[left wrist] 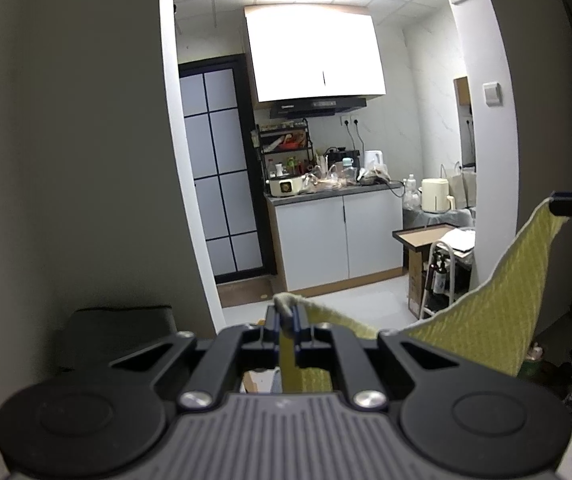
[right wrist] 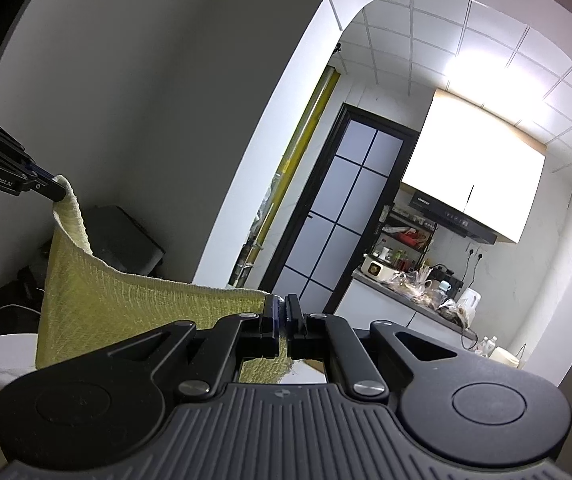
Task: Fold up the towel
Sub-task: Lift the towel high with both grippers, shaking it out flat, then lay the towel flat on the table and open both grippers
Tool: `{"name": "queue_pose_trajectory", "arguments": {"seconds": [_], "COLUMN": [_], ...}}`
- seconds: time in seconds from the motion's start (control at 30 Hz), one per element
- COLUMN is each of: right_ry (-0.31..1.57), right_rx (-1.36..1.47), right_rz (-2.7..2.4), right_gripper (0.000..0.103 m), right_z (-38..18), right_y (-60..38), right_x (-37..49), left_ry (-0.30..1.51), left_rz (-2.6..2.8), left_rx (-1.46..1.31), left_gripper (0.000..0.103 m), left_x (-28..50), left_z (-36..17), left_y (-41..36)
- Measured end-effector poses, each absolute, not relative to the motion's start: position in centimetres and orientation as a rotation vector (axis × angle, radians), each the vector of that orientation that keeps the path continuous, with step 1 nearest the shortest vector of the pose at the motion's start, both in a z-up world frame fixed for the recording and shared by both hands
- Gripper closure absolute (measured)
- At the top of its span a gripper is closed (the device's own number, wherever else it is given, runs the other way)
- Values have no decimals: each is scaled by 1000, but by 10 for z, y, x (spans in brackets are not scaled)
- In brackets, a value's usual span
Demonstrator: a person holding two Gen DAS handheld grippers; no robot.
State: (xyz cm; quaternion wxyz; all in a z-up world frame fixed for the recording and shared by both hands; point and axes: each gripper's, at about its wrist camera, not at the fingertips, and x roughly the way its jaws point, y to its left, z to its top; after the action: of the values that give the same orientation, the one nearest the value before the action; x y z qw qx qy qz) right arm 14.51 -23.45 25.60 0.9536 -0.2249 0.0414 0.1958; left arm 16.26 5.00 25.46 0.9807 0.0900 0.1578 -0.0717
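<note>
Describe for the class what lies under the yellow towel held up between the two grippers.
Below the towel a white rounded surface shows at its lower left edge. The left gripper and right gripper pinch its upper edge. The cloth hides whatever sits directly beneath its hanging middle.

place: home kitchen | evidence: range hood (left wrist: 318, 106), cluttered counter (left wrist: 366, 190), rice cooker (left wrist: 284, 187), kettle (left wrist: 374, 158)

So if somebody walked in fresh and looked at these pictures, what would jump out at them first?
A yellow-green towel hangs in mid-air, one corner pinched in the left gripper and another in the right gripper. Behind it, through a white archway, a lit kitchen glows, with an overexposed wall cabinet above a cluttered counter.
</note>
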Motion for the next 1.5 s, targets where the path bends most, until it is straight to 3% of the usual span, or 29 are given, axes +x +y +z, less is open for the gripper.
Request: {"name": "queue_pose_trajectory", "arguments": {"seconds": [0.47, 0.87, 1.5], "right_ry": [97, 311, 502], "right_rx": [-445, -437, -433], "right_rz": [374, 436, 487], "right_gripper": [99, 99, 99], "right_z": [248, 165, 82], "right_y": [-231, -240, -249], "right_x": [194, 165, 97], "left_ry": [342, 499, 674], "left_rz": [-129, -139, -160], "left_rx": [164, 116, 58], "left_gripper": [96, 96, 96], "left_x": [208, 175, 106], "left_z": [238, 165, 71], "left_y": [53, 68, 76]}}
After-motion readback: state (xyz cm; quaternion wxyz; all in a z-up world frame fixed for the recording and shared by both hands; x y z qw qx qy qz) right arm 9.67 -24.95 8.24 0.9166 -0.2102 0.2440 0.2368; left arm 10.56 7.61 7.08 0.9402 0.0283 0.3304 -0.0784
